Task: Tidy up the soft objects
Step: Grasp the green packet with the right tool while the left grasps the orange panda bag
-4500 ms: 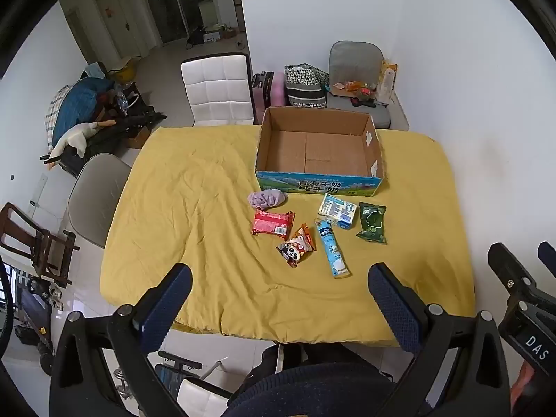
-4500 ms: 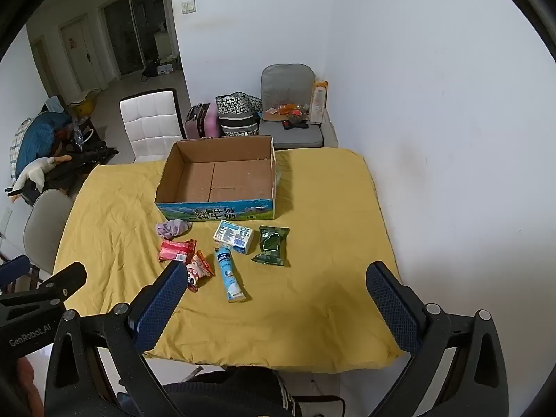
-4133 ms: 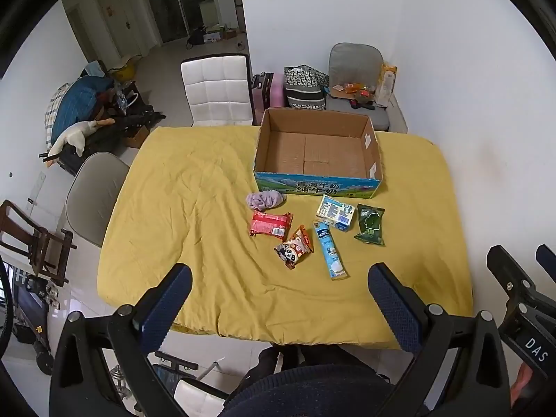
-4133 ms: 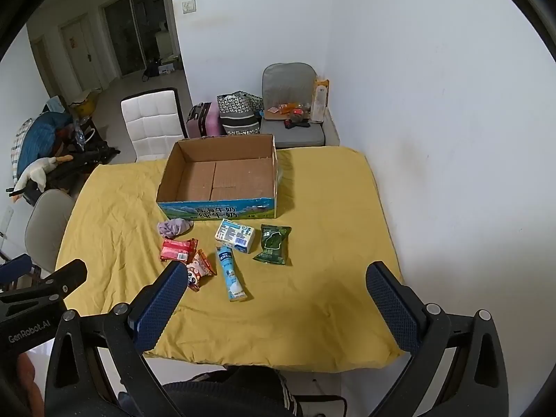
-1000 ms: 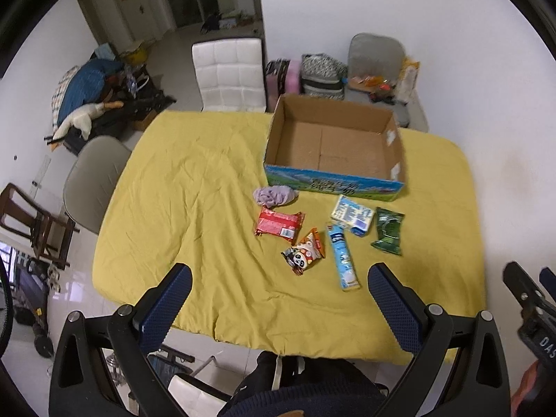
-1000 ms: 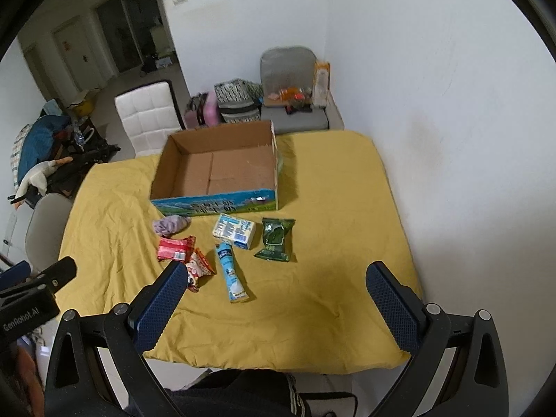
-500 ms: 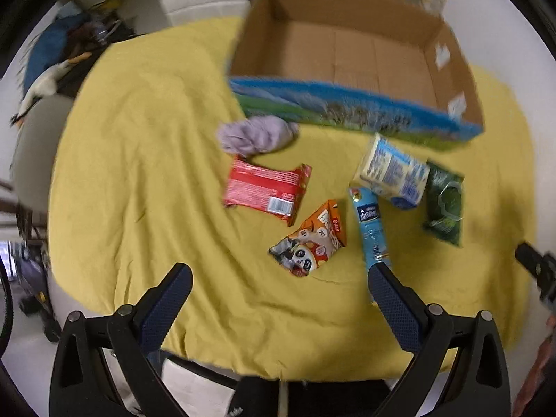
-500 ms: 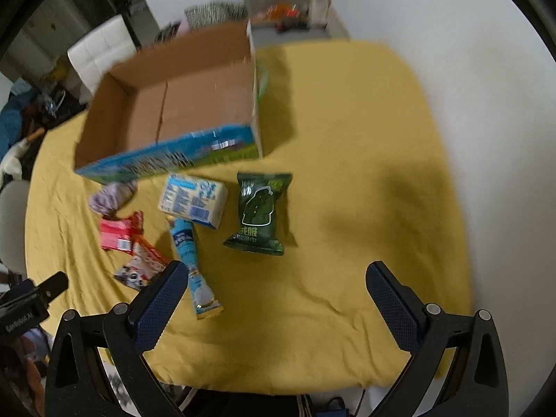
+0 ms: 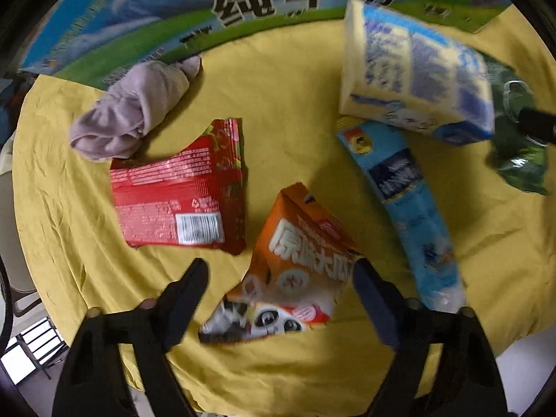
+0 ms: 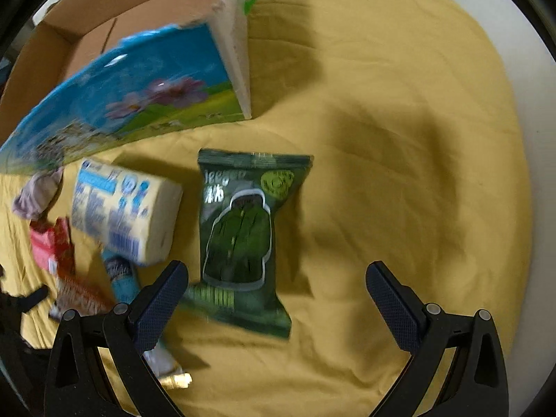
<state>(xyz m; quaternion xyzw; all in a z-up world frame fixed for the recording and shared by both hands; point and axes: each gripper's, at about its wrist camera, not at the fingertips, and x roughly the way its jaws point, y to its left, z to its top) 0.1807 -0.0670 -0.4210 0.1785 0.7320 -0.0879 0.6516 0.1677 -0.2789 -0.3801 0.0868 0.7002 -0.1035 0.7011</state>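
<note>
My left gripper (image 9: 279, 279) is open just above the orange panda snack bag (image 9: 292, 274), its fingers either side of the bag's lower half. Around it lie a red packet (image 9: 177, 198), a rolled purple cloth (image 9: 132, 111), a blue tube pack (image 9: 410, 205) and a tissue pack (image 9: 413, 73). My right gripper (image 10: 276, 286) is open low over the yellow cloth, its left finger (image 10: 163, 295) by the lower left corner of the green snack bag (image 10: 243, 232). The tissue pack (image 10: 121, 215) lies left of that bag.
The open cardboard box (image 10: 146, 80) with a blue and green printed front (image 9: 166, 17) stands behind the items. The yellow tablecloth (image 10: 399, 173) stretches bare to the right of the green bag. The table edge (image 9: 504, 358) is close at the lower right.
Both grippers have dropped from high above the table to just over the items. The left one has closed in on the panda bag, the right one on the green bag. Both stay open.
</note>
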